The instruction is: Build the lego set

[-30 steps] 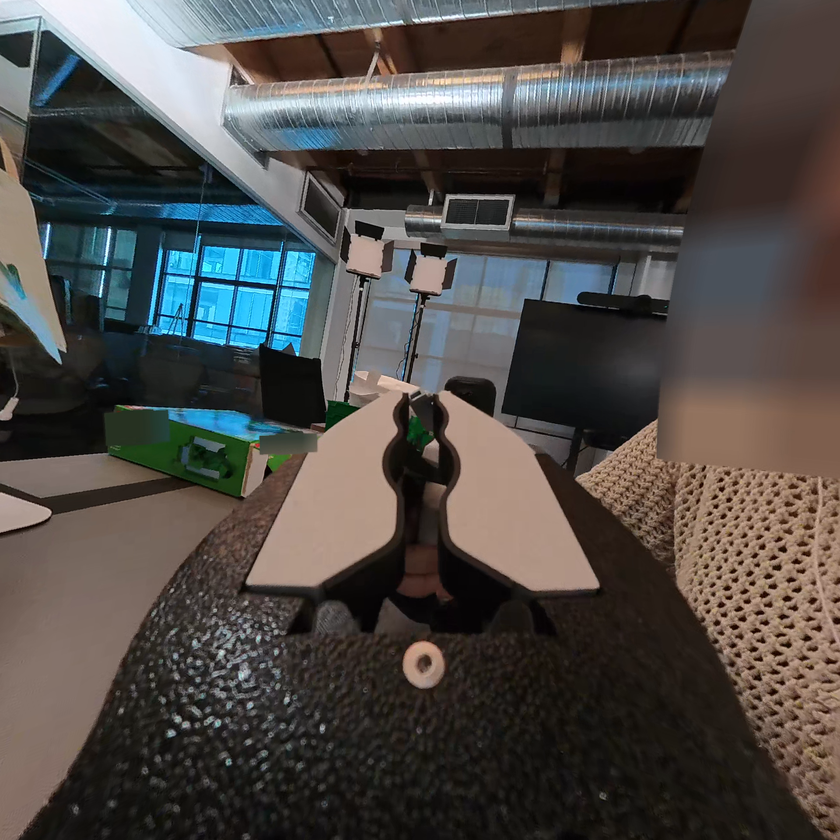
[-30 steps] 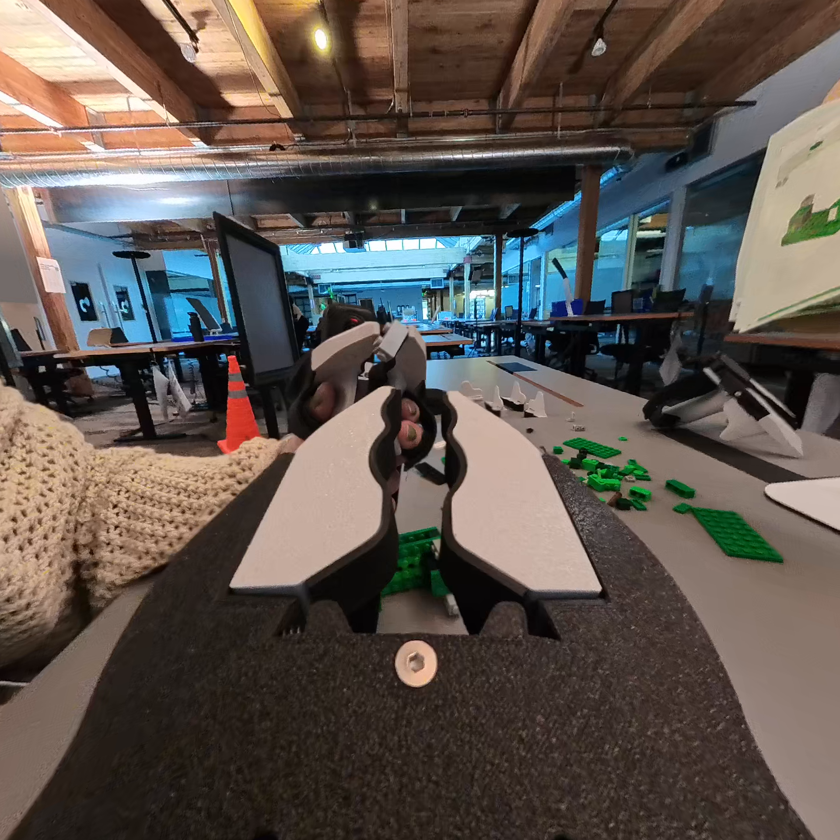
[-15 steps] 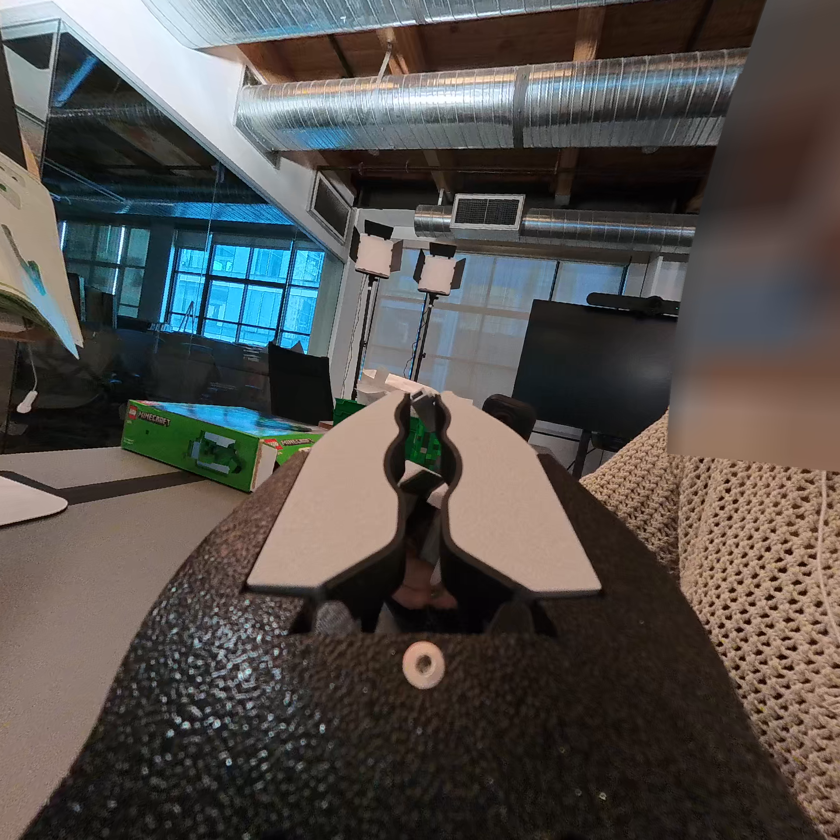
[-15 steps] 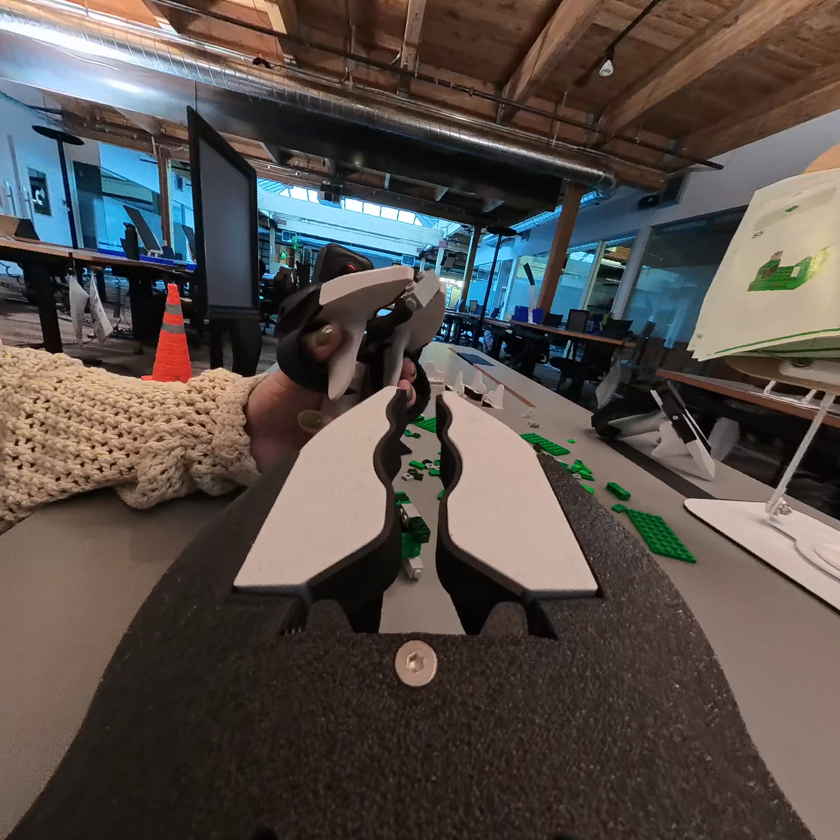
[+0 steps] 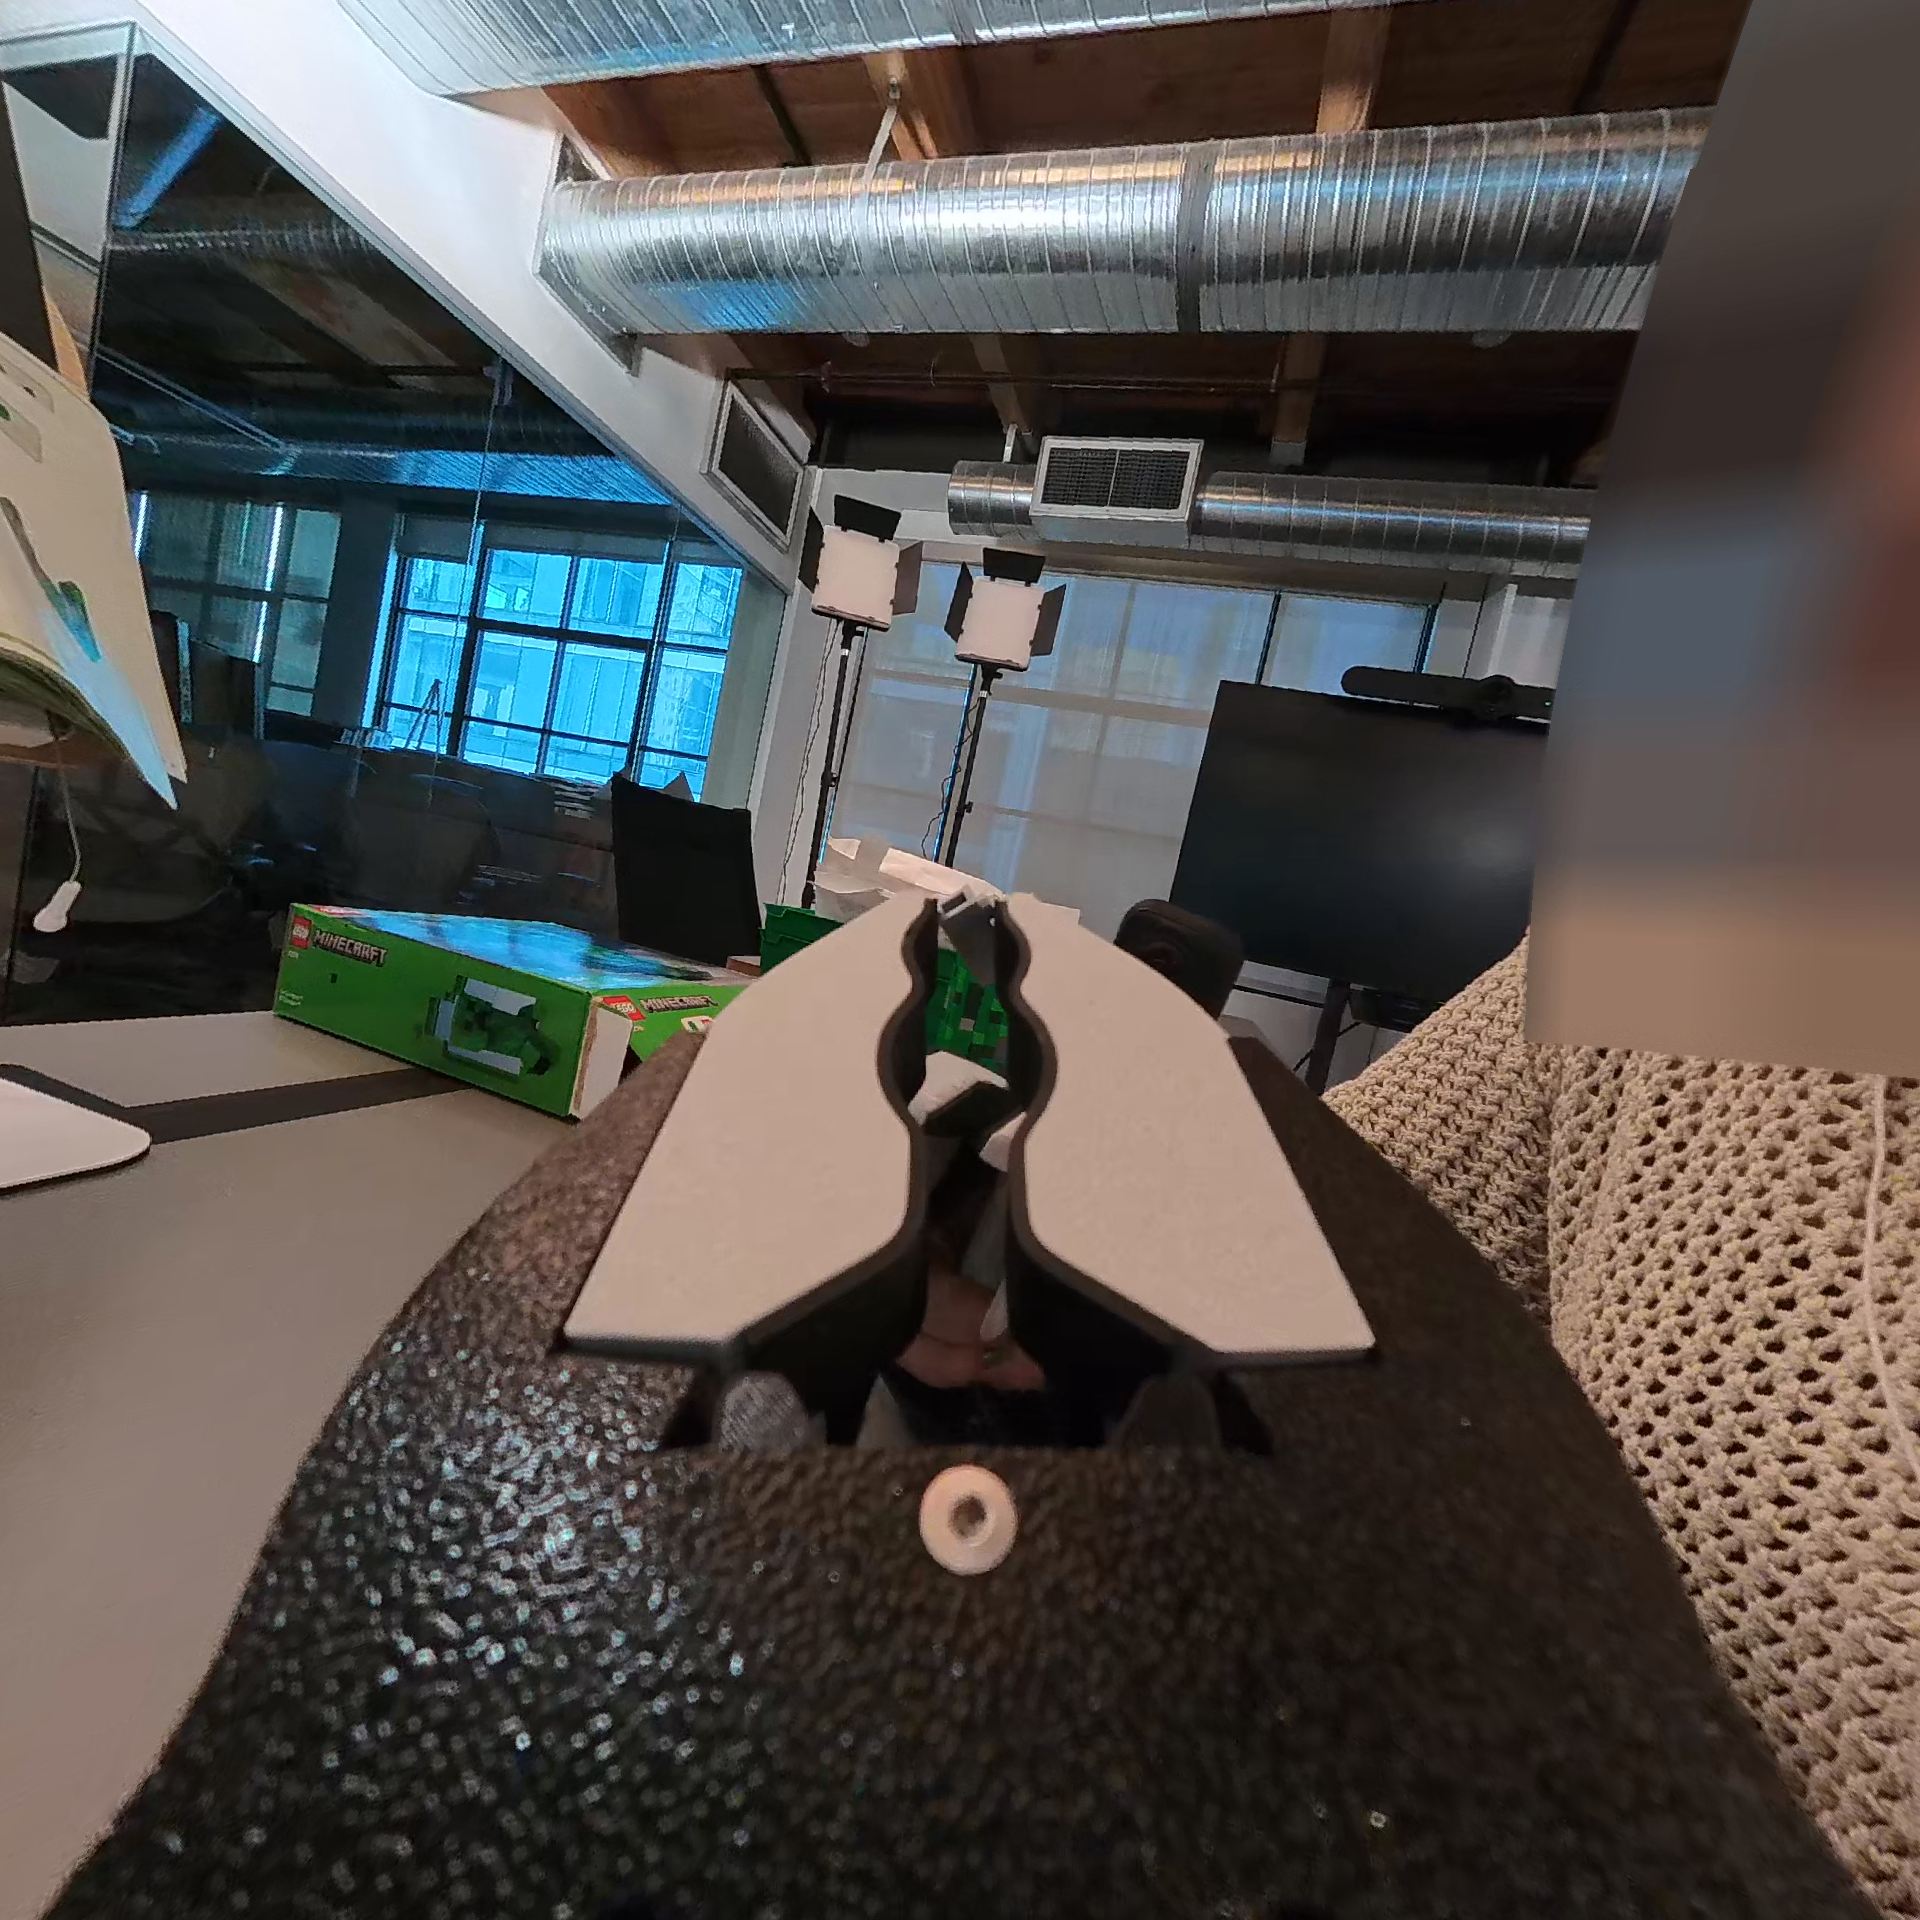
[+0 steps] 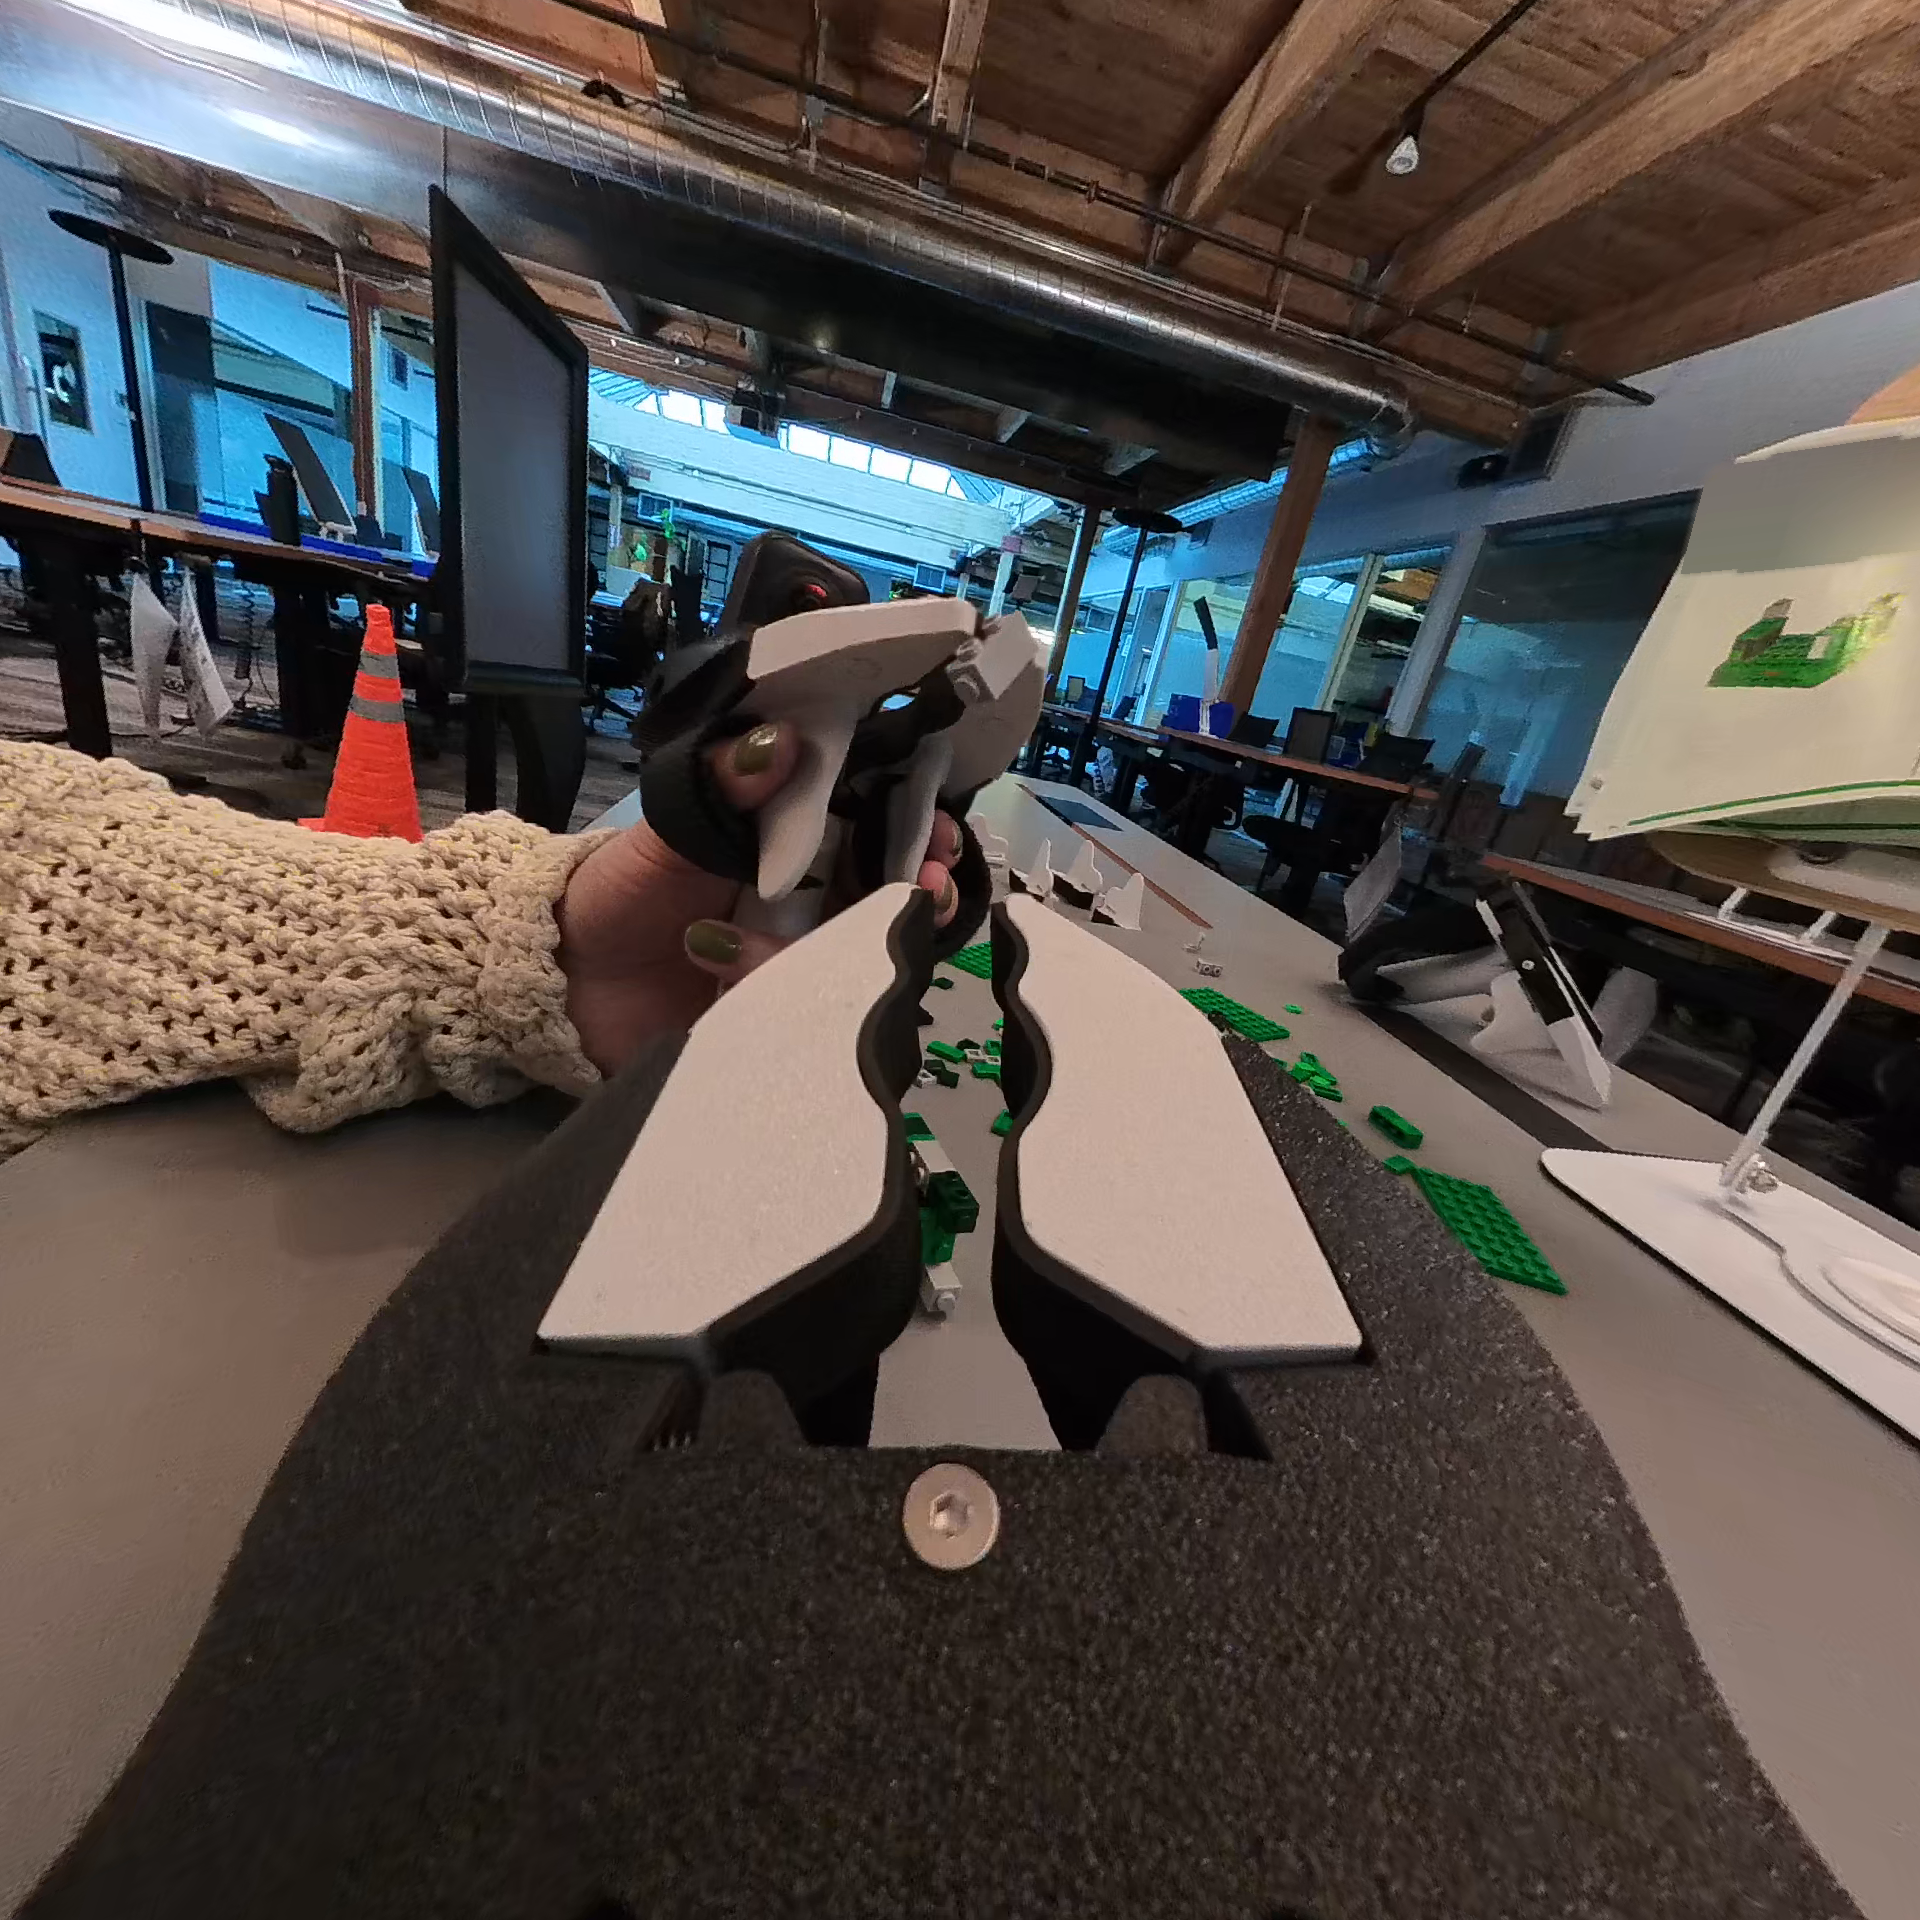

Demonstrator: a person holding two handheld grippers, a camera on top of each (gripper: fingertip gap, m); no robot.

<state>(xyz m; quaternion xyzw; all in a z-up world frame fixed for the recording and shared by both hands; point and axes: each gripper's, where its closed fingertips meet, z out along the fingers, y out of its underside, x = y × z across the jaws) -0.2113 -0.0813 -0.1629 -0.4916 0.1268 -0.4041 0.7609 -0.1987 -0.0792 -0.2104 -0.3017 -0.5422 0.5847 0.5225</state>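
My left gripper [image 5: 964,914] is shut on a small grey Lego piece [image 5: 971,925] at its tips. It also shows in the right wrist view [image 6: 977,665], held up above the grey table [image 6: 260,1299], with the grey piece [image 6: 971,677] between its fingertips. My right gripper [image 6: 958,902] is almost shut, with a narrow gap and nothing between the fingertips. It sits low, just below and in front of the left gripper. A small green and white assembly [image 6: 945,1216] lies on the table under the right fingers. Loose green bricks [image 6: 1236,1029] and a green plate [image 6: 1486,1226] lie beyond.
An instruction booklet [image 6: 1787,665] stands on a white stand [image 6: 1714,1216] at the right. A spare gripper [image 6: 1475,987] lies at the far right. A green set box [image 5: 447,997] lies on the table in the left wrist view. A knitted sleeve [image 6: 260,935] rests at left. The tips of one gripper are about 5 cm away from the tips of the other.
The right gripper's gap has narrowed. The left hand has risen with the grey piece and now sits higher, just above the right fingertips. The left view has turned slightly.
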